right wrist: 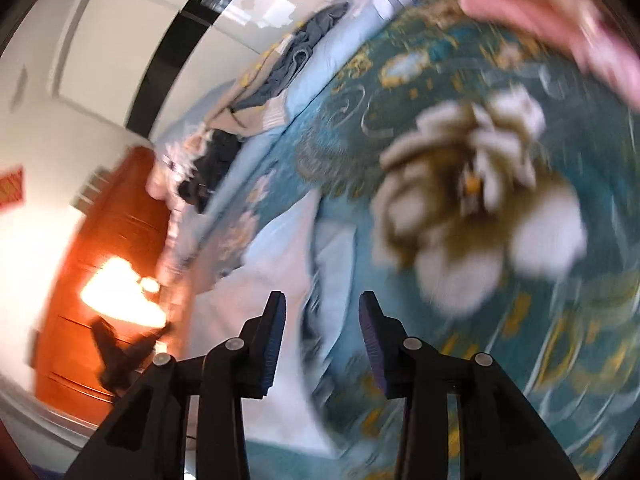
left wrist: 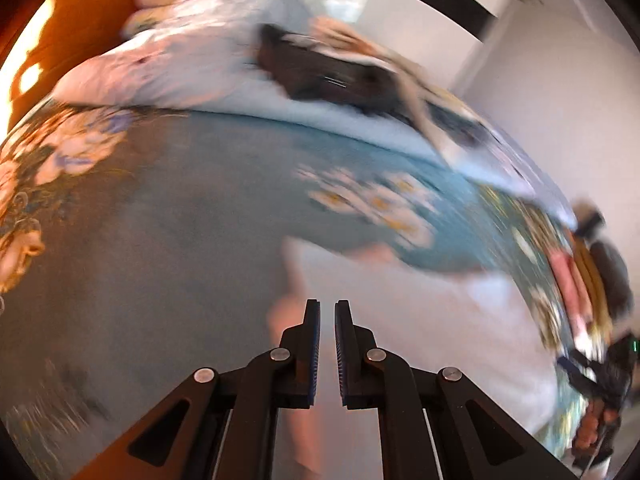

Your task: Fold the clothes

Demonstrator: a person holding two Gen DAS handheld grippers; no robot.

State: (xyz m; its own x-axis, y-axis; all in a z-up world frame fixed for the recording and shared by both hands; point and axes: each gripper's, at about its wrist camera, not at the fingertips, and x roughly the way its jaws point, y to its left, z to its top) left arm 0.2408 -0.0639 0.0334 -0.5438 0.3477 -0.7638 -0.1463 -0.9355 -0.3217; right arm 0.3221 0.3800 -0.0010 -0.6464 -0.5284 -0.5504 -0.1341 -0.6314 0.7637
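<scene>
A white garment [left wrist: 432,320] lies spread on the teal flowered bedspread [left wrist: 180,220], blurred by motion. My left gripper [left wrist: 327,305] hovers over its left edge; its jaws stand almost together with only a slit between them and nothing in it. In the right wrist view the same white garment [right wrist: 280,252] runs under my right gripper [right wrist: 322,300], whose jaws stand apart with no cloth pinched between the pads. The right gripper [left wrist: 600,372] also shows at the far right of the left wrist view, and the left gripper [right wrist: 120,352] shows dark at the lower left of the right wrist view.
A heap of dark and pale clothes [left wrist: 320,72] lies on the light blue quilt [left wrist: 208,64] at the far side of the bed. A pink garment [right wrist: 560,12] lies at the bed's edge. A wooden headboard [right wrist: 100,240] and white walls bound the bed.
</scene>
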